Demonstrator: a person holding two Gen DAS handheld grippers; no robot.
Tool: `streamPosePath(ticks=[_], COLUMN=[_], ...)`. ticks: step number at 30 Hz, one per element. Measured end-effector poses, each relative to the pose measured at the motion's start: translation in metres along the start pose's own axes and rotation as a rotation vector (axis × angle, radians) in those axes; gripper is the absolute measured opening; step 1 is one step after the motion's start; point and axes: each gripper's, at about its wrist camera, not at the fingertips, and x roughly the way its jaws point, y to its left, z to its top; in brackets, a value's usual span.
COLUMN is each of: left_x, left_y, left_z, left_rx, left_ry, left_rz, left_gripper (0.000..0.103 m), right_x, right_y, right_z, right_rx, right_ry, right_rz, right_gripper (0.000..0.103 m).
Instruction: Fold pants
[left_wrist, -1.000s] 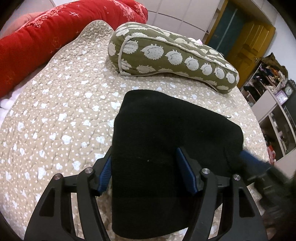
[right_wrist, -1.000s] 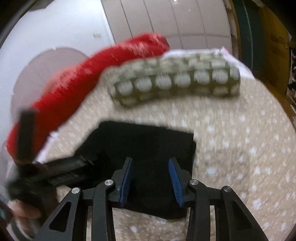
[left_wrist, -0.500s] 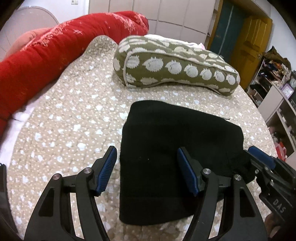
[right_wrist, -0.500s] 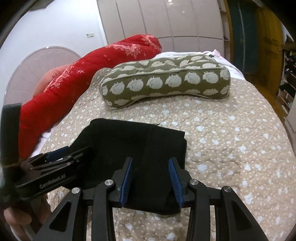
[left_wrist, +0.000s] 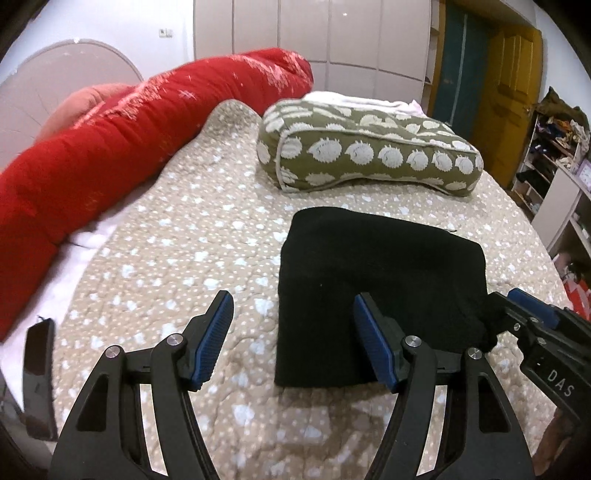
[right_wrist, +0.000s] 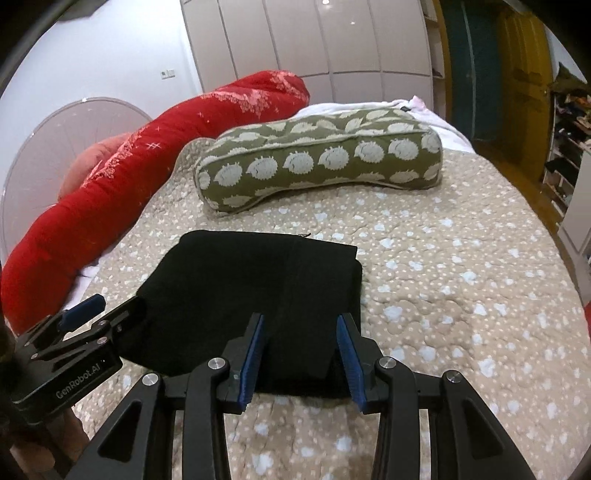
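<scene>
The black pants lie folded into a compact rectangle on the beige quilted bed; they also show in the right wrist view. My left gripper is open and empty, hovering over the pants' near left edge. My right gripper is open and empty above the pants' near right edge. In the left wrist view the right gripper shows at the far right beside the pants. In the right wrist view the left gripper shows at the left.
A green pillow with a white hedgehog print lies behind the pants. A long red bolster runs along the bed's left side. A dark flat object sits at the bed's near left edge. Shelves stand at the right.
Both grippers have pulled back and up from the folded pants. The left gripper has shifted left, so the pants now sit right of its centre. The pants lie still.
</scene>
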Motion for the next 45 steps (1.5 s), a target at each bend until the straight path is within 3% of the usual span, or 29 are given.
streamPosePath(ticks=[18, 45], left_x=[-0.061, -0.081], left_y=[-0.007, -0.011], left_z=[-0.024, -0.036], left_rx=[0.012, 0.010], left_ry=[-0.068, -0.073], left_rz=[-0.007, -0.021], left_gripper=[0.068, 0.068], right_x=[-0.058, -0.076], right_y=[0.014, 0.017], right_z=[-0.022, -0.033], right_rx=[-0.021, -0.021], right_ry=[-0.057, -0.067], right_rz=[-0.010, -0.003], right_gripper=[0.042, 0.043])
